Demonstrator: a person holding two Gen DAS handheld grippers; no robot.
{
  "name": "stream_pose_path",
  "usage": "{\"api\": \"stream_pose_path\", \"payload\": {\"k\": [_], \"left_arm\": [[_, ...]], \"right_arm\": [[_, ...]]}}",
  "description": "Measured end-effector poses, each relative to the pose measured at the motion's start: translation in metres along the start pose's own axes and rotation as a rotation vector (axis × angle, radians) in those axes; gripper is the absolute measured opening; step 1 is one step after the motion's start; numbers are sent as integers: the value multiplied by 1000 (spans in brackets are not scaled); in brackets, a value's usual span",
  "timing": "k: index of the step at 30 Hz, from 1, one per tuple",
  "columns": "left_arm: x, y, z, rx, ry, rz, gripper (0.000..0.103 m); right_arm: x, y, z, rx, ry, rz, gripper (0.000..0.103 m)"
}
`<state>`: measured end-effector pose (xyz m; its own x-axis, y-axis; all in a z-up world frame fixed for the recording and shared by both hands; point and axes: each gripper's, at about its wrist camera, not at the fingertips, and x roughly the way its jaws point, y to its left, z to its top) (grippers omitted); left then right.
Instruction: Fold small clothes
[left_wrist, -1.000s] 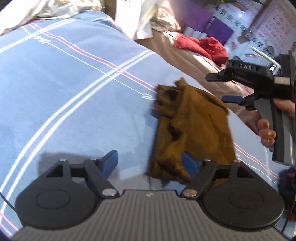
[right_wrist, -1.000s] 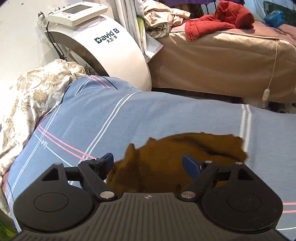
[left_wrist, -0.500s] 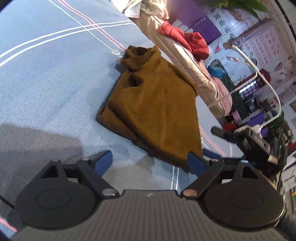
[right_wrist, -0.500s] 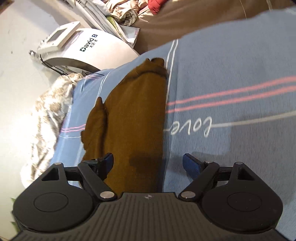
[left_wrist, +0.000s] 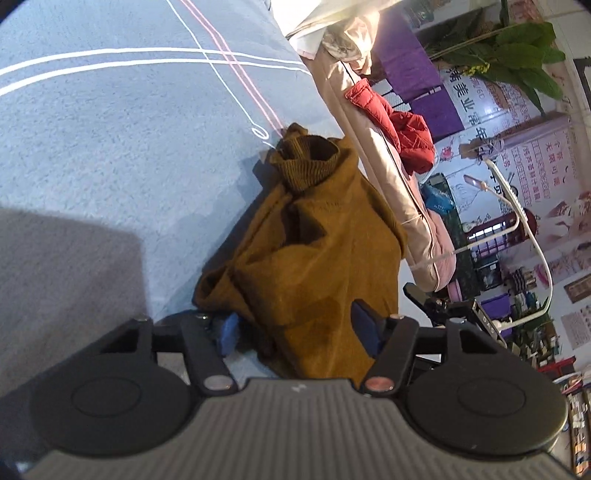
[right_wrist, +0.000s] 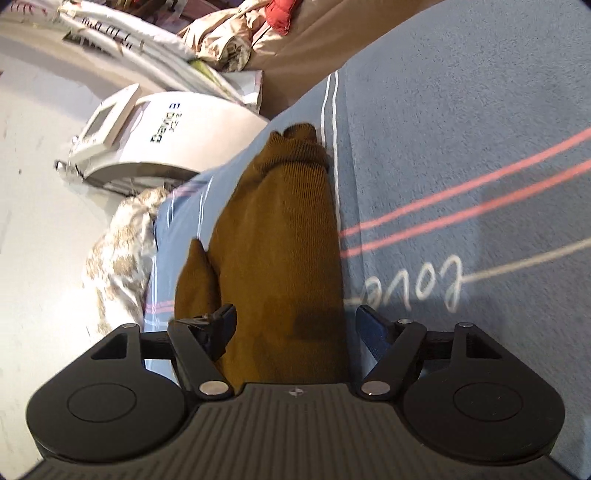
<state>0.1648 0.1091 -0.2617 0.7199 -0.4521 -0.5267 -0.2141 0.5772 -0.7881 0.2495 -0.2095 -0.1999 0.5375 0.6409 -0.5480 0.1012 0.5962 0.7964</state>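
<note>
Left wrist view: our left gripper has just been closing, jaws still parted around the brown sweater at lower centre; right gripper likewise released.

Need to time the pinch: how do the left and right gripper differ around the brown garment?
The left gripper has been closing, cloth filling its gap; the right gripper stands wider, bare blanket beside the brown garment. Left faces the ribbed collar end, right the smooth folded length. Both straddle its near edge.
</note>
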Motion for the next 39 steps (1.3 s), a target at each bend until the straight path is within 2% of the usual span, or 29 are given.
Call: {"api": "stream_pose_path", "payload": {"k": [3, 14, 19, 21, 22, 24, 25, 27, 28, 29, 32, 39], "left_arm": [[8, -2, 5, -1, -13, -2, 61], [29, -10, 22, 39, -21, 29, 61], [39, -26, 29, 98, 2, 89, 63], [41, -31, 31, 114, 8, 105, 65], [43, -34, 32, 119, 11, 113, 65], [46, -40, 33, 149, 17, 133, 65], [46, -44, 32, 171, 20, 149, 62], [48, -54, 31, 217, 21, 203, 50], [49, -57, 31, 245, 23, 233, 41], [49, -58, 31, 254, 27, 236, 36], [48, -58, 31, 244, 41, 236, 30], [32, -69, 21, 330, 49, 270, 23]], "right_arm": [[10, 2, 9, -2, -32, -4, 103], [48, 10, 41, -49, -61, 21, 101], [54, 9, 43, -76, -67, 4, 75], [56, 9, 44, -92, -56, -12, 55], [57, 9, 43, -96, -54, -19, 53], [57, 9, 43, -100, -53, -30, 41], [56, 9, 43, -104, -54, -40, 38], [55, 14, 41, -119, -60, -66, 30], [54, 17, 40, -133, -64, -78, 29], [54, 20, 39, -150, -68, -90, 26], [52, 30, 36, -169, -88, -111, 23], [36, 54, 29, -262, -129, -160, 21]]}}
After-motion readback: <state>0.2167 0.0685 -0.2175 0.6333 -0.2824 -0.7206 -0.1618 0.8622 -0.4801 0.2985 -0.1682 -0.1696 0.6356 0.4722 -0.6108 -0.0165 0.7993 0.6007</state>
